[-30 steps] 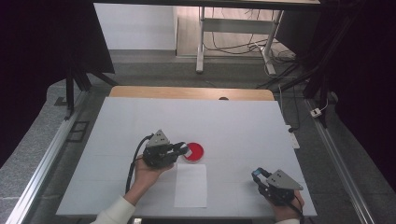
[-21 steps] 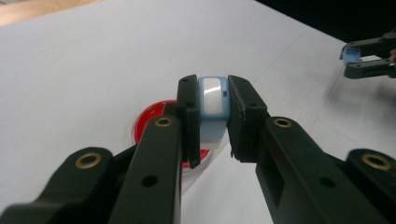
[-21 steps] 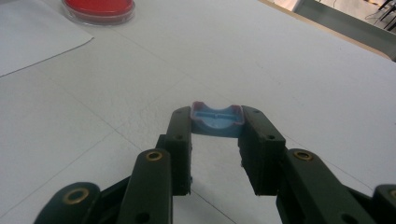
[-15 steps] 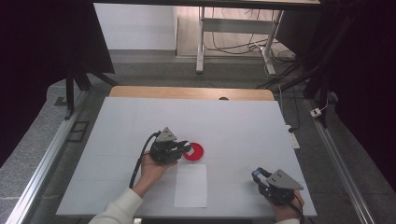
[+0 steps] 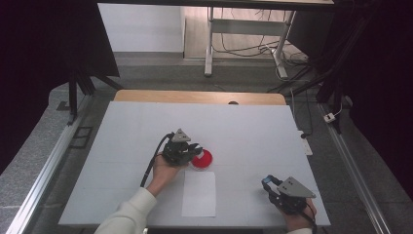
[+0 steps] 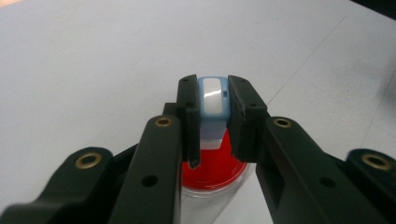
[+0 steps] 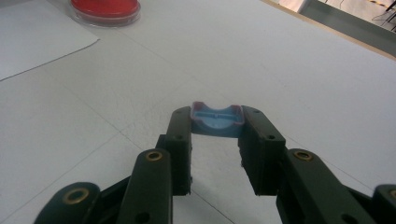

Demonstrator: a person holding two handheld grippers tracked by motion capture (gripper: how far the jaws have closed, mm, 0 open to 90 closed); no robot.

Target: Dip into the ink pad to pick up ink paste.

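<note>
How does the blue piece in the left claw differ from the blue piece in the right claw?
The light blue and white block in the left claw shows a glossy white face; the blue plastic cap in the right claw shows a hollow, ribbed inside with reddish edges. The block hangs above the red round dish; the cap is held over bare white table, far from that dish. Both are clamped between black jaws.

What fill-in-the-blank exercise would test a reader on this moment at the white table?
1. The left gripper is shut on a small light-blue and white block above the round ____ dish.
2. The right gripper holds a light-blue plastic ____.
3. The white paper sheet lies ____ the two grippers.

Missing words: red; cap; between
</note>
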